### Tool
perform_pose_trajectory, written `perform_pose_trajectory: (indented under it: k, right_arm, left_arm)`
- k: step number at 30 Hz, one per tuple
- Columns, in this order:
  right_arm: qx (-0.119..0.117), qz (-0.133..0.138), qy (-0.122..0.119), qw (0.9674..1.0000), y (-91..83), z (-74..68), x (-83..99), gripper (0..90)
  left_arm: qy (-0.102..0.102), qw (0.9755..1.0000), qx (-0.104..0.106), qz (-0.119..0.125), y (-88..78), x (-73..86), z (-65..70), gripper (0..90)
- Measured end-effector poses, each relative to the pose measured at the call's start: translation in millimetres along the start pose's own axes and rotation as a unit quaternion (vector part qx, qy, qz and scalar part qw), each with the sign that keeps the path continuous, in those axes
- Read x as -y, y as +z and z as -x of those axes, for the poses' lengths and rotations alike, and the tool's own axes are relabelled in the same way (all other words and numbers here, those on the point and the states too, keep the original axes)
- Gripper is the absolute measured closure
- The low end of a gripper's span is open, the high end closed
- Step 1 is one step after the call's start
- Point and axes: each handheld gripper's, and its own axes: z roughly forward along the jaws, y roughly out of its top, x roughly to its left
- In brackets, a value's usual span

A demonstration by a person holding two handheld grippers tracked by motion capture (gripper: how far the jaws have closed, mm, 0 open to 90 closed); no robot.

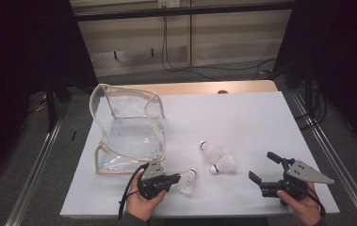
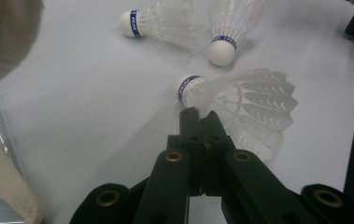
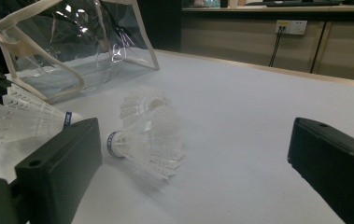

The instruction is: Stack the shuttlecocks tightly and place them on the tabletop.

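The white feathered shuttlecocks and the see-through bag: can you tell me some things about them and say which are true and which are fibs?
1. Three white feathered shuttlecocks lie on the white table. True.
2. The left gripper is shut on the nearest shuttlecock's feather skirt. True; the left gripper view shows its jaws pinched together on the feathers.
3. The right gripper holds a shuttlecock. False; its jaws stand wide open with nothing between them.
4. The clear plastic bag with cream trim has a shuttlecock inside. False; all three shuttlecocks lie outside it on the table.
5. The shuttlecocks have blue bands by their round white tips. True.
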Motion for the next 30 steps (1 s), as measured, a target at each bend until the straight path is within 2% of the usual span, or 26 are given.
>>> perform_pose_trajectory:
  k: [7,12,16,18,23,27,30]
  right_arm:
    - [-0.005,0.0,-0.002,1.0,-0.3,0.2,0.1,2.1]
    - [-0.008,0.001,0.001,1.0,1.4,0.0,-0.2,2.1]
    - [-0.011,0.0,-0.004,0.9999,2.9,-1.5,-0.9,2.2]
    - [-0.01,0.0,-0.005,0.9999,2.8,-1.5,-0.9,2.1]
    - [-0.009,-0.002,-0.007,0.9999,2.4,-0.6,0.1,2.1]
    - [-0.009,-0.002,-0.009,0.9999,2.2,-0.3,0.5,2.1]
    - [-0.009,-0.003,-0.006,0.9999,1.8,0.7,0.8,2.2]
  left_arm:
    - [-0.016,0.9996,0.012,0.019,-7.1,-7.2,8.7,90.0]
    - [-0.027,0.9993,0.016,0.017,-10.2,-14.9,13.3,90.0]
    - [-0.029,0.9995,0.011,0.01,-13.8,-22.8,20.6,90.0]
    - [-0.038,0.9991,0.015,0.016,-15.9,-29.2,24.8,90.0]
    - [-0.042,0.9989,0.014,0.015,-17.9,-49.2,31.1,90.0]
    - [-0.045,0.9988,0.017,0.011,-16.4,-62.4,31.3,90.0]
    - [-0.05,0.9987,0.01,0.008,-14.4,-71.9,29.4,90.0]
